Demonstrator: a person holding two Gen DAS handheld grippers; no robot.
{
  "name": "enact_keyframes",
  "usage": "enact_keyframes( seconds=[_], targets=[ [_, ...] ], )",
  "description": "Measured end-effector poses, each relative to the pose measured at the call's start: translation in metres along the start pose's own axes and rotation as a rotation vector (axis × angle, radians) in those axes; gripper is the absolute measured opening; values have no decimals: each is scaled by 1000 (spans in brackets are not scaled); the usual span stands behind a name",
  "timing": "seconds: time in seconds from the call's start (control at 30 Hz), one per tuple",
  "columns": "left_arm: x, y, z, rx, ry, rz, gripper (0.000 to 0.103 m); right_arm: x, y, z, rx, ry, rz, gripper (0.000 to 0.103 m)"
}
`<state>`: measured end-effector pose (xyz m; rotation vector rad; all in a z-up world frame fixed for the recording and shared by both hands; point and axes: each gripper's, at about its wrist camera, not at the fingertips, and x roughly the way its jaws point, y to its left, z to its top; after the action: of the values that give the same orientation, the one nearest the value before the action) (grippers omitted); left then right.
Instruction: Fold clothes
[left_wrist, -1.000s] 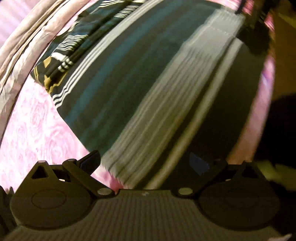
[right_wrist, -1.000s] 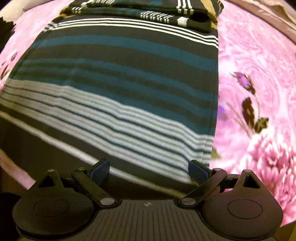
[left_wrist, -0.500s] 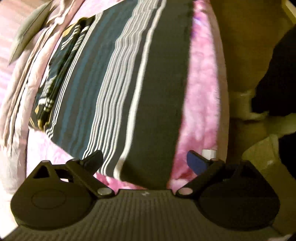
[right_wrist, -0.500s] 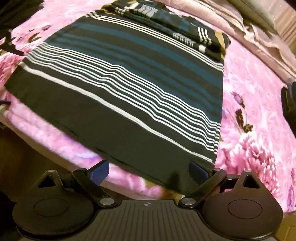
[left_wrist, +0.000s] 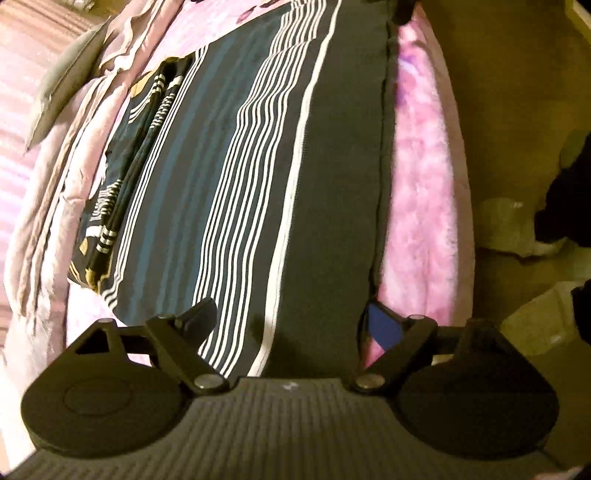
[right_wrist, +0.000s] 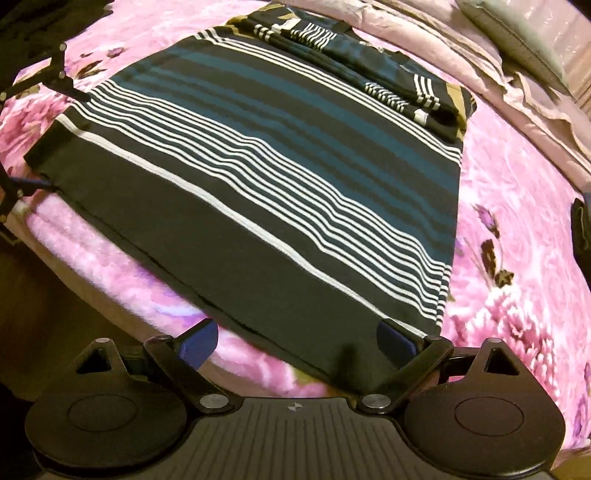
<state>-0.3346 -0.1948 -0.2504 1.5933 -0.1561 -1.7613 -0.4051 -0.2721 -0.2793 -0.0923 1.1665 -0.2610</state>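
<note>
Garment: 1 dark cotton shirt with white and teal stripes, lying flat on the pink floral fleece bedspread, its plain dark hem band nearest the bed's front edge.
Long axis: runs from the hem at the bed's front edge back to the folded sleeve-and-collar end; the stripes cross this axis, parallel to the bed edge.
Folded part: sleeves and collar with white and mustard bars are doubled over the shirt's far end.
Left gripper: jaws closing; the shirt's hem corner lies between them, pads not yet pressing the cloth.
Right gripper: jaws wide apart, straddling the other hem corner, cloth not pinched.
Left wrist view only: the bedspread's edge draping down beside the hem, and a dark shape with pale items on the floor beyond, too blurred to name.
Right wrist view only: flower prints on the bedspread, and the left gripper's black linkage at the shirt's far hem corner.
Both views: 1 grey-green pillow and crumpled pale pink bedding beyond the shirt's folded end.
Count: 1 shirt, 2 grippers, 1 pillow, 1 bedspread.
</note>
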Motion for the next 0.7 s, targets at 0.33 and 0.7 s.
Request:
enact_keyframes(
  seconds=[0.33,0.7],
  targets=[
    [11,-2,-5,5,61,56,52,2,15,-9,-61,-50,25,95],
    [10,23,-10,-127,86,-51,2,8,73,-3,-292,-197,72,95]
  ],
)
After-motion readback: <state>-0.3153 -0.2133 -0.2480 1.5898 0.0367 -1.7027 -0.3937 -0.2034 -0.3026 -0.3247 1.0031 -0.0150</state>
